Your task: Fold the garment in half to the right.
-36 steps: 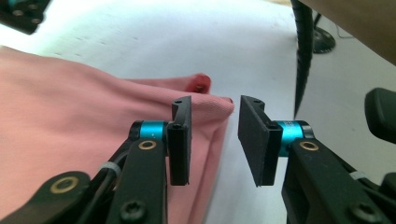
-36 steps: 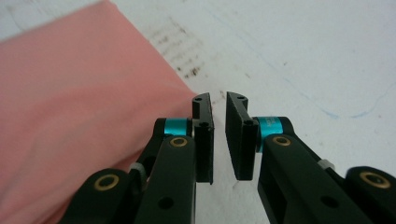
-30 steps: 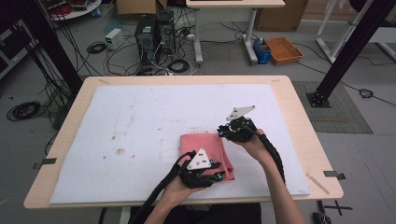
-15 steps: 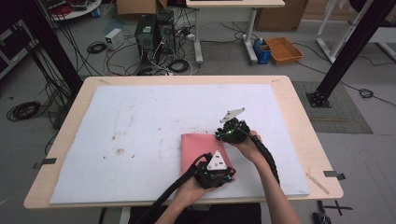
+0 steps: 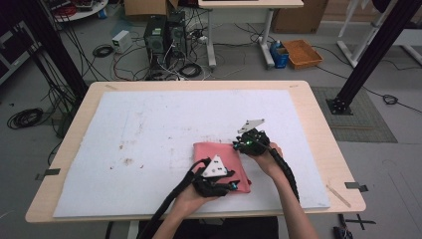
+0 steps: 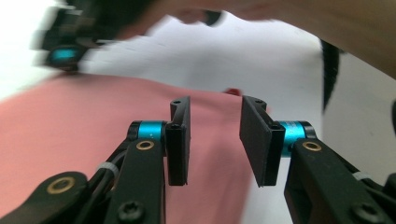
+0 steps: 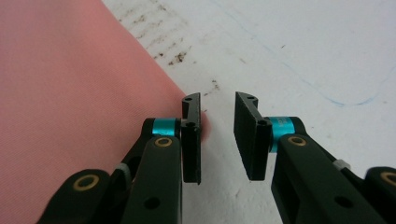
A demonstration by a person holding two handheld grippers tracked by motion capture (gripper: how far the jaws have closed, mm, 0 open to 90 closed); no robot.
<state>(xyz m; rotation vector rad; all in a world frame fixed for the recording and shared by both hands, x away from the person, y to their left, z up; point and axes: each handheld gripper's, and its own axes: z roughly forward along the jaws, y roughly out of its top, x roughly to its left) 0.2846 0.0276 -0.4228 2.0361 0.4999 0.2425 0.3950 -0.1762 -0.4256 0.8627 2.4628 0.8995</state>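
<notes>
High view: folded pink cloth (image 5: 219,162) lies on tabletop (image 5: 149,129), near edge. Left gripper (image 6: 215,140) view: jaws just opening, spread over cloth, empty. Right gripper (image 7: 218,140) view: jaws just opening, spread at cloth corner. Judged release step; next, withdraw cleanly.

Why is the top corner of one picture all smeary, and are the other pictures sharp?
In the left gripper view the other gripper at the top left is smeared by blur, and the pink cloth looks soft, while its own jaws are sharp. In the right gripper view the jaws, the cloth edge and the stains on the white mat are crisp. The high view is evenly lit, without glare.
</notes>
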